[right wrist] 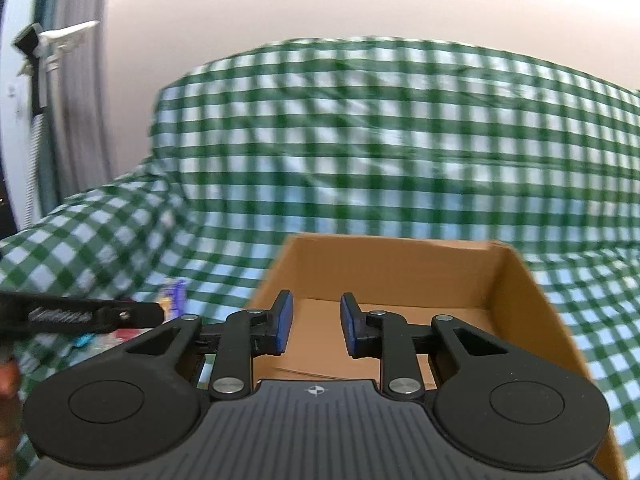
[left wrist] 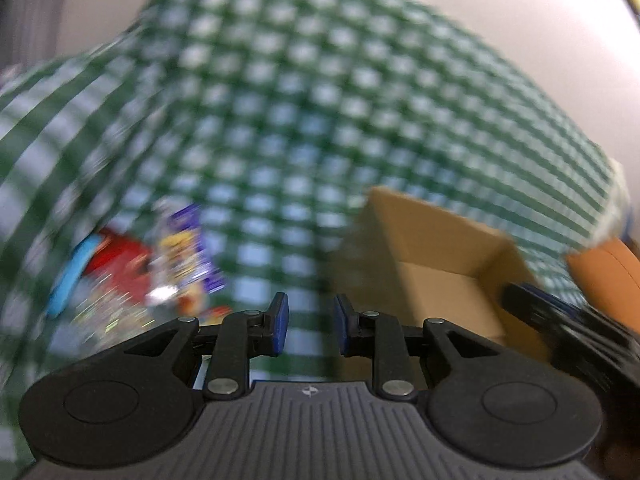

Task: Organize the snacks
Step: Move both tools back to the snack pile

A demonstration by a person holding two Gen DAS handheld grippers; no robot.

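Blue pads (left wrist: 280,322) of the left gripper (left wrist: 308,322) stood apart with nothing between them, over the green-and-white checked cloth (left wrist: 304,120). Just beyond and to its left lay a blurred heap of snack packets (left wrist: 132,280), among them a red packet (left wrist: 120,264) and a purple-and-yellow one (left wrist: 188,252), resting on the cloth. To the right of the left gripper sat an open cardboard box (left wrist: 440,264), and past the box's near right corner the other gripper showed as a dark blurred shape.

From the right wrist view, the right gripper (right wrist: 316,326) also hung open and empty, its jaws spread directly over the near edge of the cardboard box (right wrist: 400,268), whose brown floor looked bare where visible. The left gripper (right wrist: 80,314) reached in from the left edge, with scraps of packet colour beneath it. Farther off, the checked cloth (right wrist: 360,140) rose over a bulky rounded form, and a pale wall (right wrist: 280,0) stood behind.
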